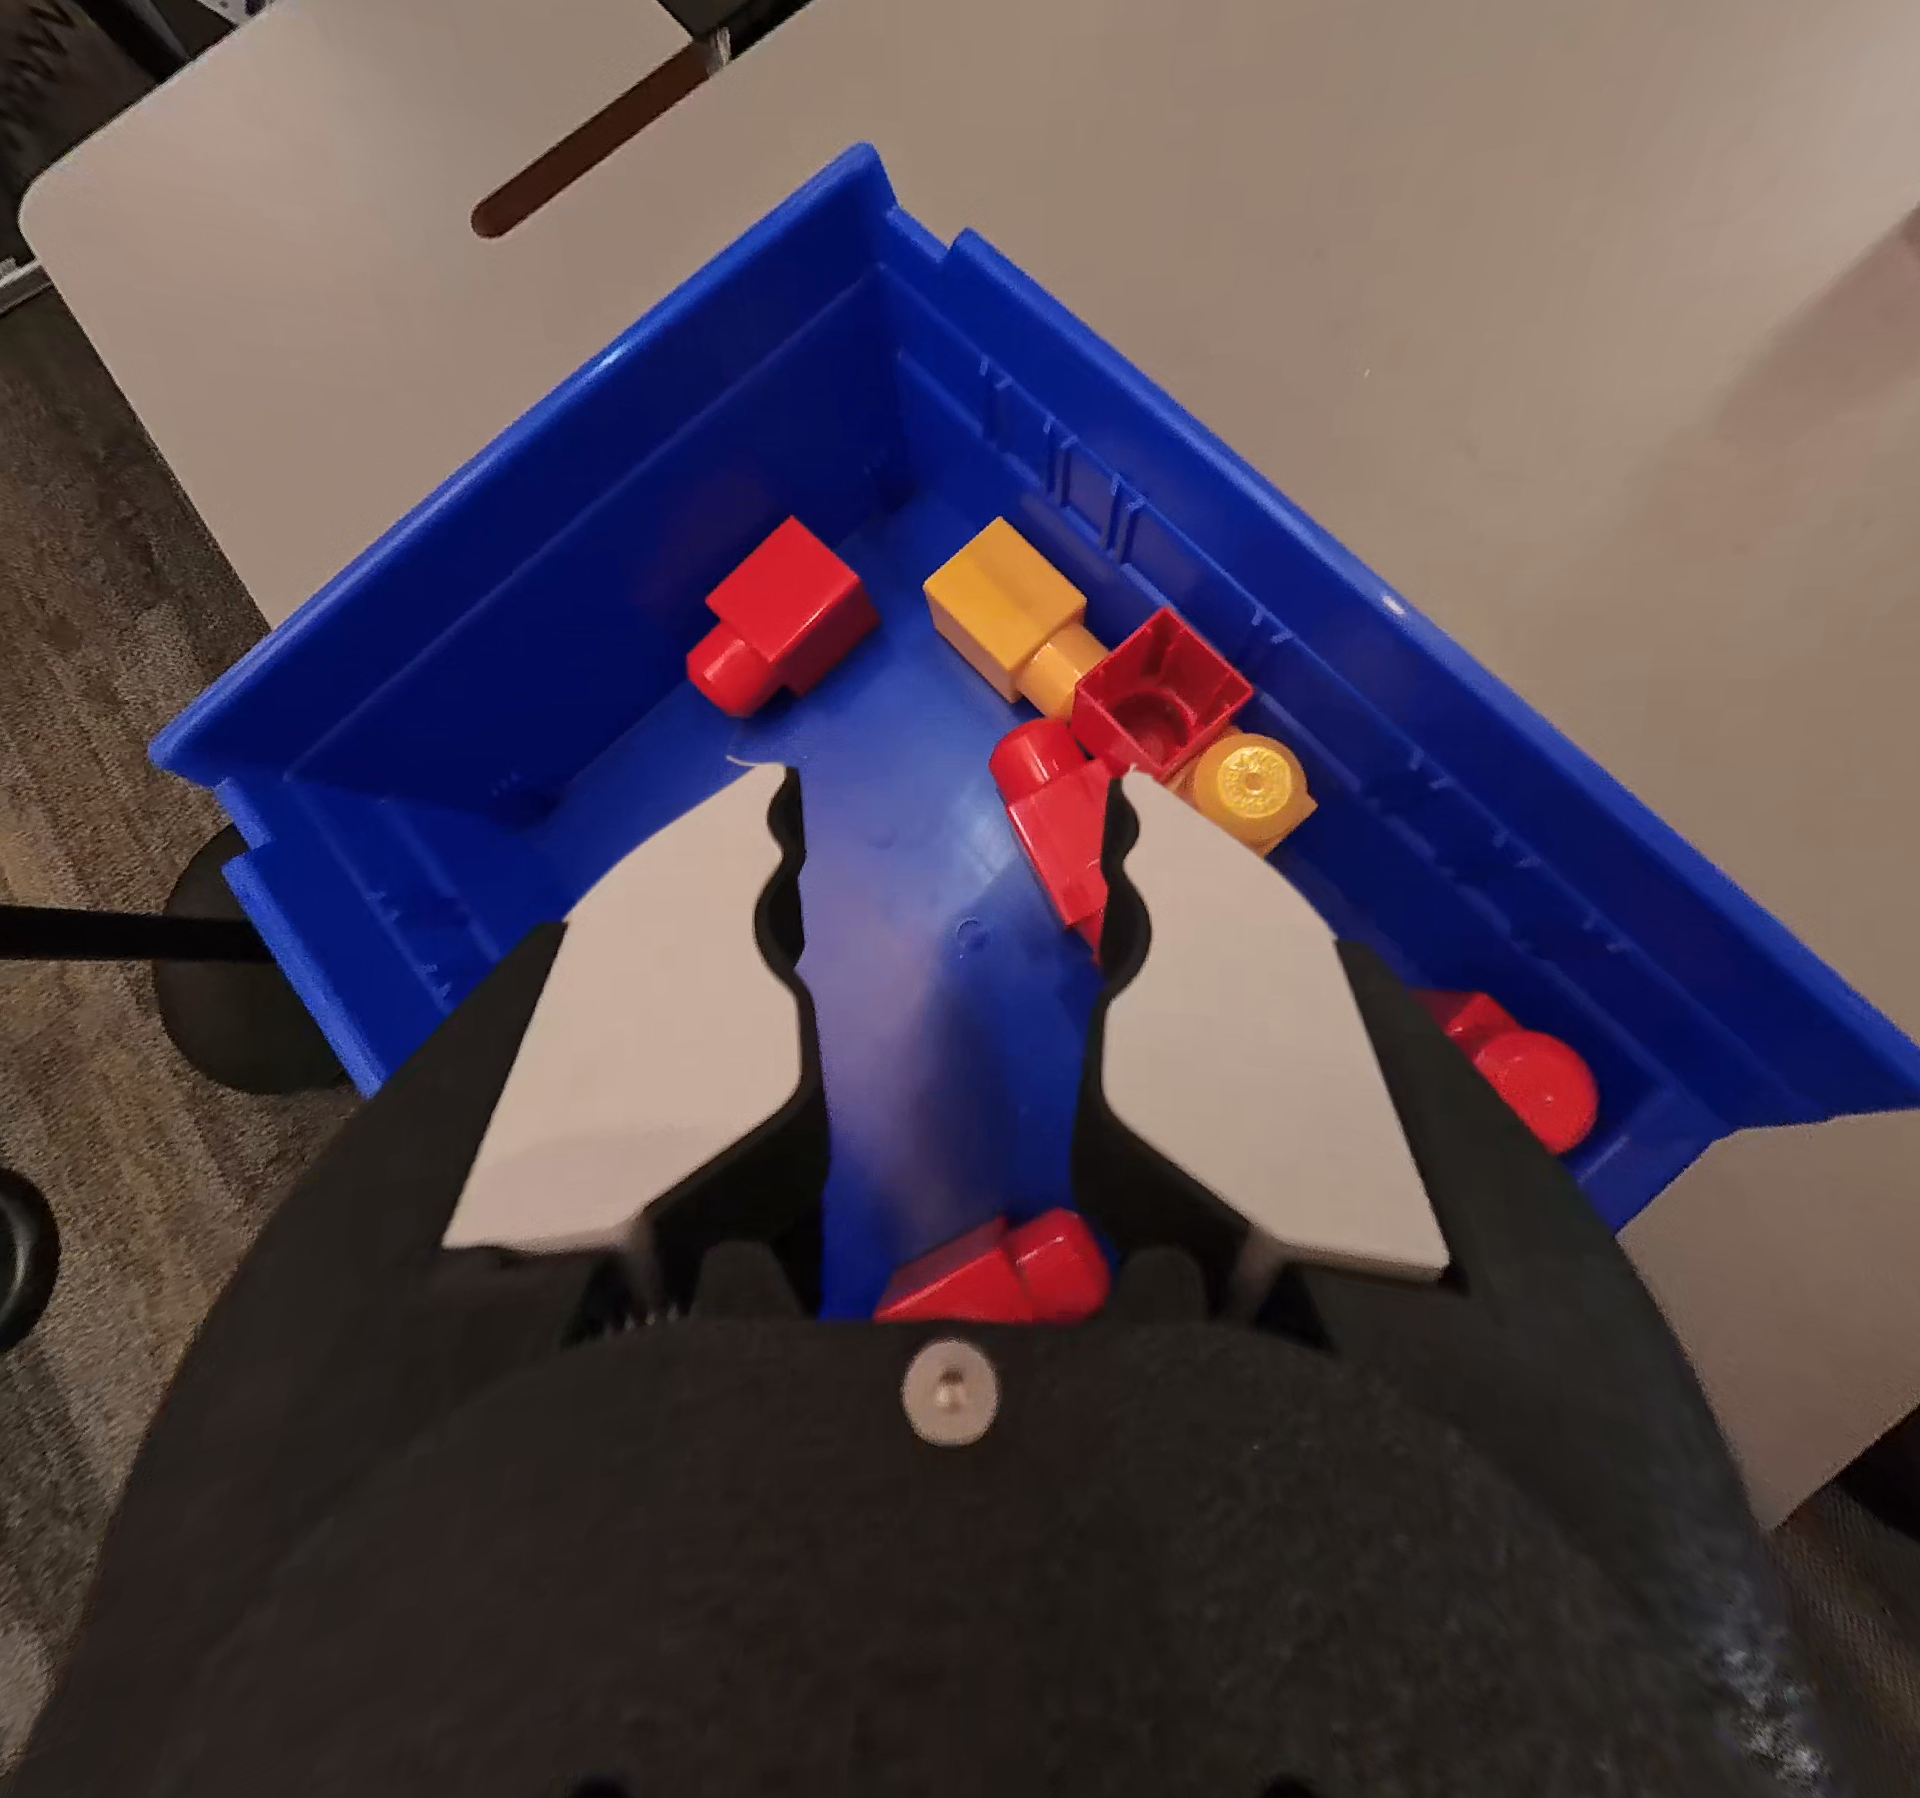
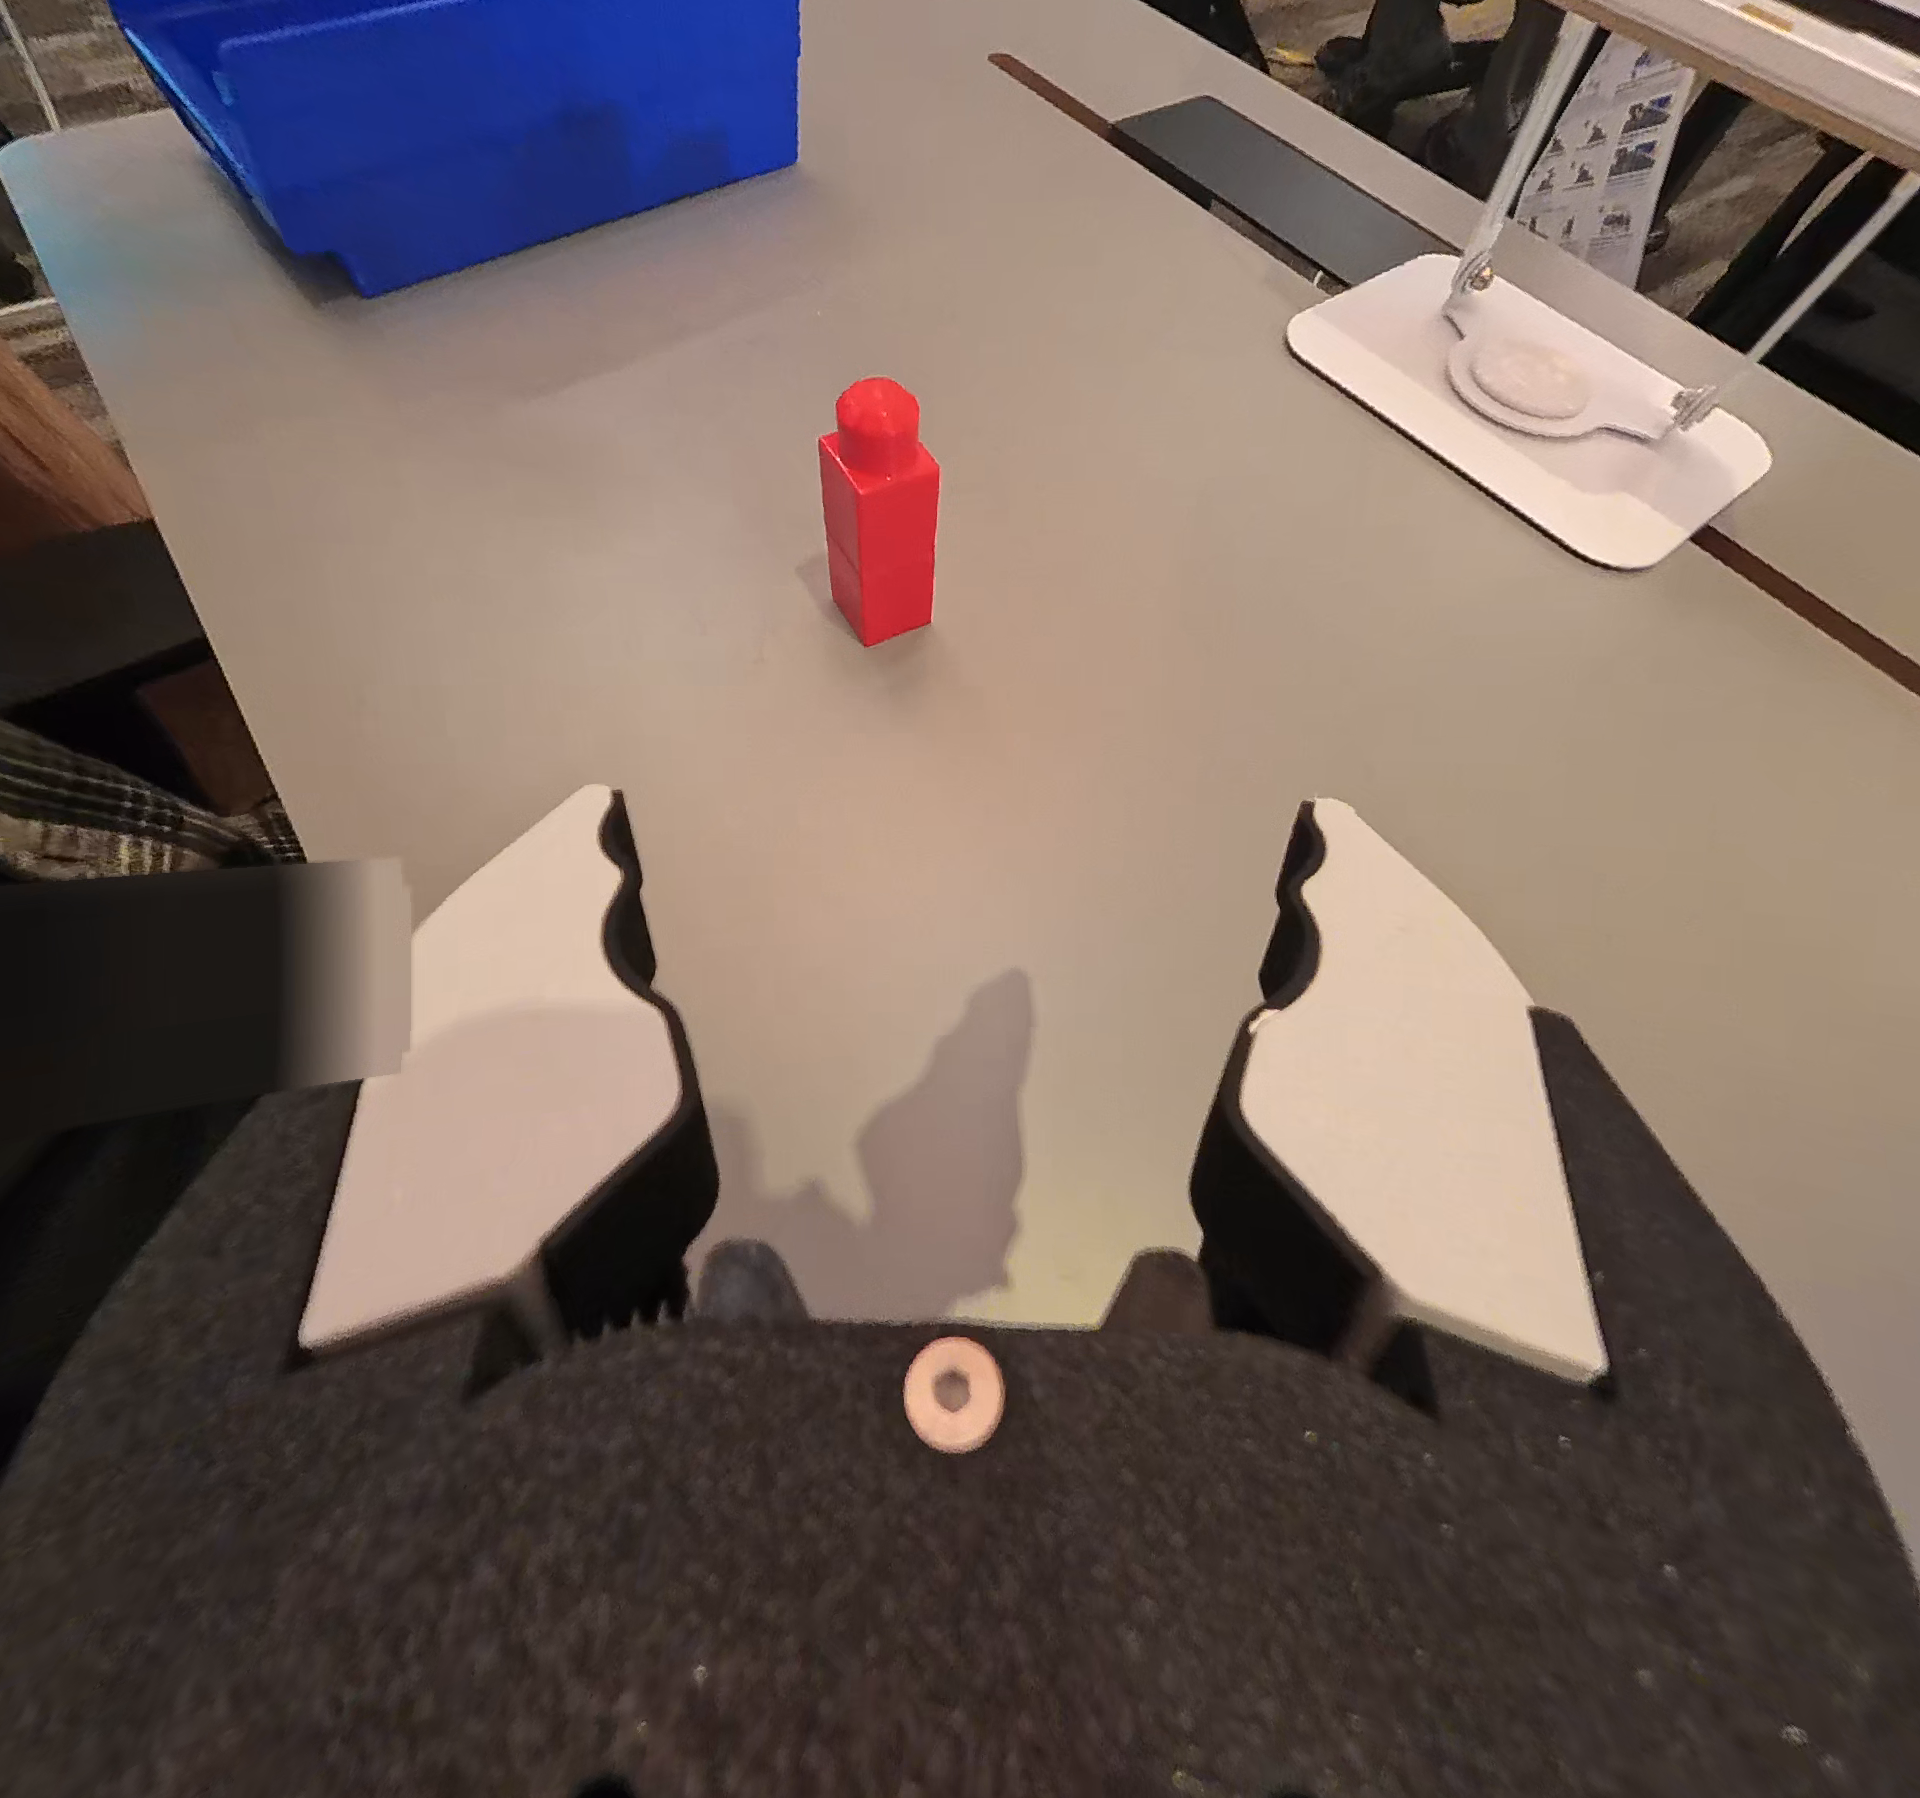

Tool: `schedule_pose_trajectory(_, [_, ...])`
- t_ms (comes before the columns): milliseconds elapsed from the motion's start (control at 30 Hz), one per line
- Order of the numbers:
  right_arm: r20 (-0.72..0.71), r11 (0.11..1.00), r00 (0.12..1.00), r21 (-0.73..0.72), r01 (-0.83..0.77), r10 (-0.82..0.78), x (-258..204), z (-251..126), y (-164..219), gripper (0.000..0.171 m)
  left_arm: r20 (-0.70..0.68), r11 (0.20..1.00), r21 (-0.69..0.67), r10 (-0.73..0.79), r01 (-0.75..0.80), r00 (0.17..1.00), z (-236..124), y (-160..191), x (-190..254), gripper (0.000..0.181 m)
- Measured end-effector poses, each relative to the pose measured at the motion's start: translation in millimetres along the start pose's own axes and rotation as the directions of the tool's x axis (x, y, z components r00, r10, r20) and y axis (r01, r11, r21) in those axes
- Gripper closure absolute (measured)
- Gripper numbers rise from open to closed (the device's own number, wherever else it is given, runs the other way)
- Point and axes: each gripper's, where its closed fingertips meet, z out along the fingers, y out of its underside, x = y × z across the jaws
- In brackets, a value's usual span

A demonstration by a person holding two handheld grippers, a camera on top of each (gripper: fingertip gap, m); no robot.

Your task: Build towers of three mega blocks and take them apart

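Observation:
In the left wrist view my left gripper (image 1: 951, 782) is open and empty, above the blue bin (image 1: 582, 460). Loose blocks lie in the bin: a red block (image 1: 790, 610) at the far left, a yellow block (image 1: 1003, 605), a red block with its hollow side up (image 1: 1158, 694), another yellow block (image 1: 1252, 787), and a red block (image 1: 1055, 813) right beside my right finger. More red blocks lie nearer (image 1: 1527, 1078) (image 1: 997, 1270). In the right wrist view my right gripper (image 2: 961, 813) is open and empty, held back from an upright red tower of two blocks (image 2: 881, 522) on the grey table (image 2: 1247, 709).
The blue bin (image 2: 468, 75) stands at the table's far left corner in the right wrist view. A white stand base (image 2: 1527, 408) sits at the right. A dark flat panel (image 2: 1268, 179) lies at the far side. A plaid sleeve (image 2: 114, 813) shows at the left edge. There is about 55 cm between the tips of the two grippers.

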Motion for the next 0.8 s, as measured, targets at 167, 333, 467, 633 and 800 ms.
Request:
schedule_pose_trajectory(167, [0.011, 1.0, 1.0, -0.018, 0.002, -0.002, -1.9, 9.4, 0.1, 0.056, 0.091, 0.992, -0.125, 0.025, -0.014, 0.996, -0.6, 16.8, -17.1, 0.127])
schedule_pose_trajectory(333, [0.028, 1.0, 1.0, -0.021, 0.008, -0.007, -5.6, 17.3, -2.3, 0.056, 0.126, 0.993, -0.079, -0.08, 0.091, 0.989, 8.6, 8.1, -29.3, 0.129])
schedule_pose_trajectory(467, [0.033, 1.0, 0.999, -0.026, 0.017, -0.016, -7.0, 17.9, -1.4, 0.056, 0.082, 0.998, -0.069, 0.019, -0.014, 0.996, 28.1, 0.6, -28.8, 0.13])
schedule_pose_trajectory(633, [0.016, 1.0, 1.0, -0.025, 0.012, -0.012, -3.9, 11.7, 1.1, 0.056, 0.049, 0.973, -0.147, 0.185, -0.176, 0.982, 52.6, 3.6, -44.2, 0.134])
schedule_pose_trajectory(800, [-0.003, 0.999, 1.0, -0.033, -0.007, 0.007, 0.9, 7.1, 8.2, 0.056, -0.012, 0.934, -0.227, 0.28, -0.275, 0.96, 69.3, 5.2, -57.8, 0.141])
